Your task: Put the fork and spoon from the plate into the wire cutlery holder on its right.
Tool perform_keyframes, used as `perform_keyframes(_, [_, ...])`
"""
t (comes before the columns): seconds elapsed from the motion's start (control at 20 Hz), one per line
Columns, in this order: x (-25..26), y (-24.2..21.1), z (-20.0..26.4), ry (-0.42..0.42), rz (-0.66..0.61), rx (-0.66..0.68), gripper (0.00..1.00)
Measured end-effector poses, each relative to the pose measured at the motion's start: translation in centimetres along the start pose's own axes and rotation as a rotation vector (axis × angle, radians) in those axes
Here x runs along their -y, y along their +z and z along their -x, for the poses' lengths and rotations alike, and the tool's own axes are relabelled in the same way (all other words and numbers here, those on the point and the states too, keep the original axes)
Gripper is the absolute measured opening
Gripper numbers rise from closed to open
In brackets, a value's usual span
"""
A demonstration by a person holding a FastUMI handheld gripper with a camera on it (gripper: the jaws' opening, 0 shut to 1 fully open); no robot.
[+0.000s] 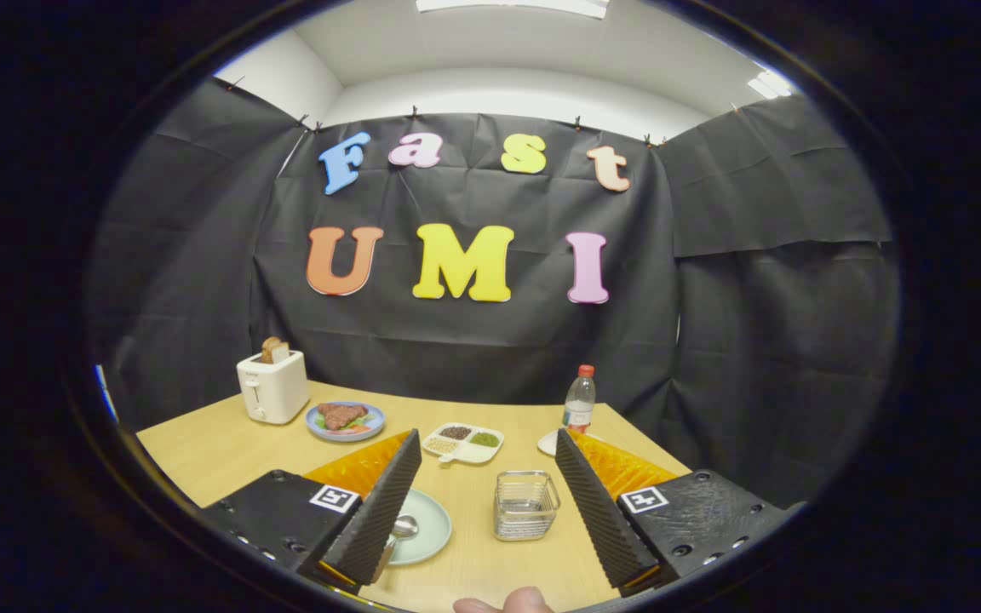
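My gripper (487,477) is open, its two ribbed black fingers spread wide above the wooden table (201,451). A pale green plate (429,529) lies just inside the left finger, partly hidden by it. A spoon (403,527) rests on the plate, its bowl showing beside the finger; the fork is hidden or too small to tell. The square wire cutlery holder (526,505) stands to the plate's right, between the fingers and closer to the right one. Nothing is held.
Beyond the fingers sit a white divided dish of grains (462,443), a blue plate of food (345,420), a white toaster with bread (272,386) and a water bottle (579,400) on a white saucer. A fingertip of a person's hand (507,603) shows below.
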State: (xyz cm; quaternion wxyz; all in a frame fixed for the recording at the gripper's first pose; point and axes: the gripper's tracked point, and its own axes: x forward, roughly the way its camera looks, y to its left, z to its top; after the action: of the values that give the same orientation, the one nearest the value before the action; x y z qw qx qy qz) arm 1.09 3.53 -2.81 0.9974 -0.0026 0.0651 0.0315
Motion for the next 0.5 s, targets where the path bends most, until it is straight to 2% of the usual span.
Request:
perform_keyframes(0.35, [-3.7,-4.2,-2.9,0.058,0.029,-0.194,0.96])
perform_keyframes(0.5, [-5.7,-7.0,-4.1,0.099,0.001,-0.323,0.96])
